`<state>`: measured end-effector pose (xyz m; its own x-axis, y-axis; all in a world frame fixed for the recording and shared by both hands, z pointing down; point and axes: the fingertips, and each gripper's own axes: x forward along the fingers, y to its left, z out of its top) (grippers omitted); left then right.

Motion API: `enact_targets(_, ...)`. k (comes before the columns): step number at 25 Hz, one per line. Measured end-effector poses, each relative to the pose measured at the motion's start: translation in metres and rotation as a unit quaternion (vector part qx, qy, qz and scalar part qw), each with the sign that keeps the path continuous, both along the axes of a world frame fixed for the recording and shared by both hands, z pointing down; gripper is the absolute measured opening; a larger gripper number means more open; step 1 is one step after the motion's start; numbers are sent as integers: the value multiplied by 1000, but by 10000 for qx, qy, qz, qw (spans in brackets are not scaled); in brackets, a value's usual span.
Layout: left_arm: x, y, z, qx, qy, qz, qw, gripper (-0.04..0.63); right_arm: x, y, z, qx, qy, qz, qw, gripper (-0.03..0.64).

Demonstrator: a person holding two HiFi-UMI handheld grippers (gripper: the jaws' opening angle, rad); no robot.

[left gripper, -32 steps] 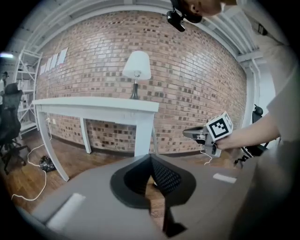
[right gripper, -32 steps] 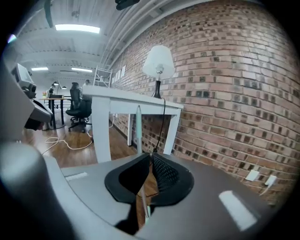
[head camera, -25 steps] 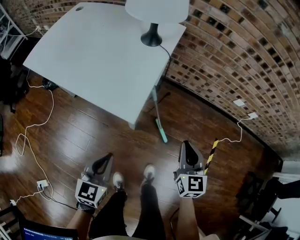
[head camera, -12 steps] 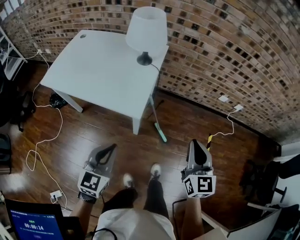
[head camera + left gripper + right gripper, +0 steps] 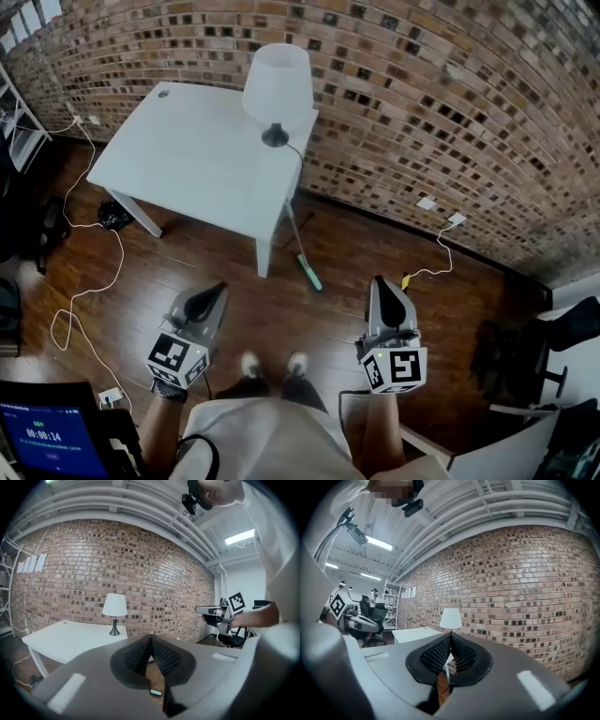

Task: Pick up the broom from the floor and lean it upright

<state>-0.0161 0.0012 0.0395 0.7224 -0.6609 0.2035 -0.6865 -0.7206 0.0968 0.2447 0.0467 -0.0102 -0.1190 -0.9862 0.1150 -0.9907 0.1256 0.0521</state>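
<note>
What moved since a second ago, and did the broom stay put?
The person stood up, lifting the left gripper and right gripper away from the dark wooden floor, both shut and empty. The teal-headed broom stayed leaning against the white table.

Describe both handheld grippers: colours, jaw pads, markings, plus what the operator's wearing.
Both match. The left gripper and right gripper have grey, tapered plastic shells, and black ribbed pads line the jaws. Each carries a white cube at its rear, printed with black square markers. The person wears a white top.
</note>
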Motion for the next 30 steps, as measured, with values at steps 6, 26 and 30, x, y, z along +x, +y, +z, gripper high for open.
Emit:
enact_targets(6,12,-9,-32,294,-36,-293,9991,-2,13,1,-20,49,-156,-51,9999,14)
enact_targets(26,5,15,-45,477,4,-286,9984,0,5,28,-18,-238,-441,-87,9987,14)
enact_targets(30,-3,29,-36,347,-91,-99,9993,0,-9,46,-20,-302,-429,-1,9986,14)
